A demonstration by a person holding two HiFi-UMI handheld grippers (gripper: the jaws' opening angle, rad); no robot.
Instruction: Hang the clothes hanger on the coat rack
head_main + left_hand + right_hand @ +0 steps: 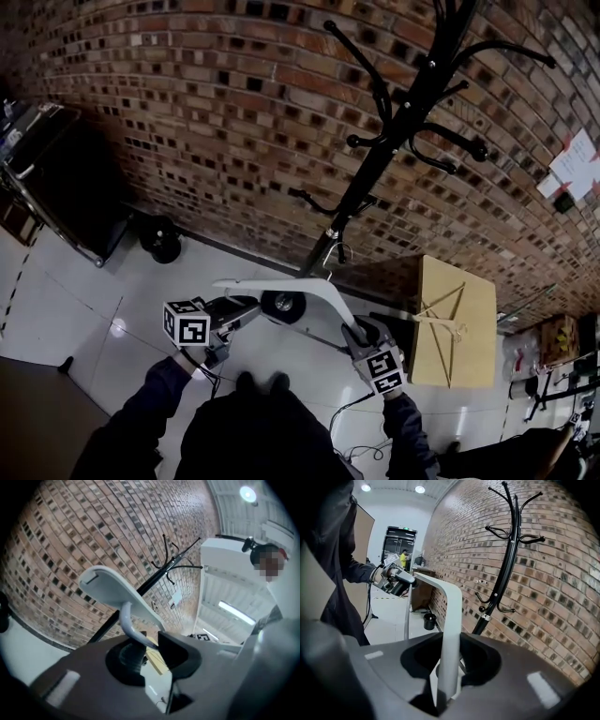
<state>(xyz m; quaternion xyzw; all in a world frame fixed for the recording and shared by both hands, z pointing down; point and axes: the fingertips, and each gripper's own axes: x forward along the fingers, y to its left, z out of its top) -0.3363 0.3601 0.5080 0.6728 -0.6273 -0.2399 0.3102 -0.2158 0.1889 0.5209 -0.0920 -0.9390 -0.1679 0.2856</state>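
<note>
Plainly both claws are occupied: the left claw (147, 653) is clenched on a thin curved bar at one end of the white clothes hanger (300, 286), and the right claw (450, 663) is clamped on the flat arm at the other end, which runs straight up between its jaws. Held at both ends, the hanger hangs in the air, roughly level, in front of the person, above the pale floor (94, 328) and resting on nothing. Beyond it stands the black coat rack (412, 103) against the brick wall (187, 112), its curved hooks bare as far as the views show. The hanger is near the lower pole but apart from it, and well below the upper hooks. So the pick-up looks done. Left, I judge, are the lift to a hook, the hooking-on and the release. A tan box (455, 319) sits beside the rack's foot.
</note>
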